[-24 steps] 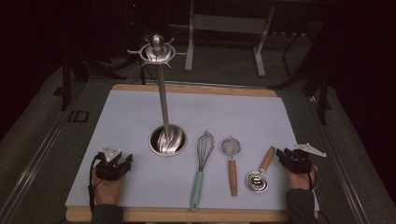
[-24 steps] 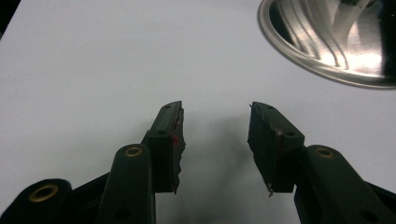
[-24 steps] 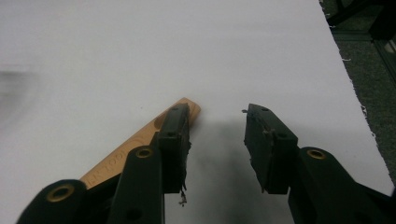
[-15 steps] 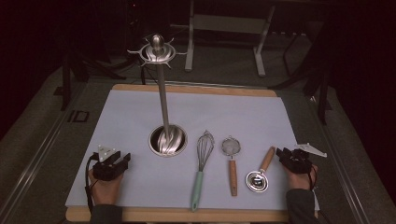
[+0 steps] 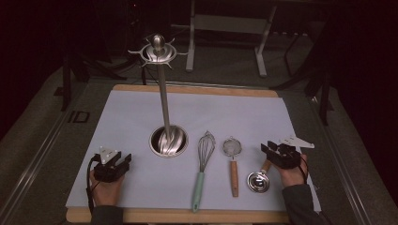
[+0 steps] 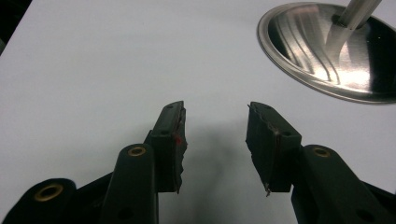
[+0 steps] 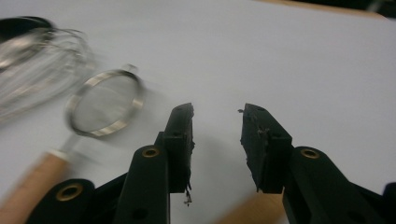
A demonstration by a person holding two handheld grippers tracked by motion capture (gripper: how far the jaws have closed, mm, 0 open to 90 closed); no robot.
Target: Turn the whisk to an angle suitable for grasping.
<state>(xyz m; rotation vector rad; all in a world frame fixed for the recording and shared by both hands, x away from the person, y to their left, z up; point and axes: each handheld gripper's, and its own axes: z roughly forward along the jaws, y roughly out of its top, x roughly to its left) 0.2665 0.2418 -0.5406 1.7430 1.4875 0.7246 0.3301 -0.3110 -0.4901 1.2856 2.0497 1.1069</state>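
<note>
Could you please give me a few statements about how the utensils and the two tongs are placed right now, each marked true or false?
1. Both the left tongs and the right tongs are open and hold nothing. True.
2. The whisk hangs from the stand. False: it lies flat on the mat.
3. The strainer lies between the whisk and the ladle. True.
4. The left tongs grip the stand's base. False: they rest apart from it, to its left.
</note>
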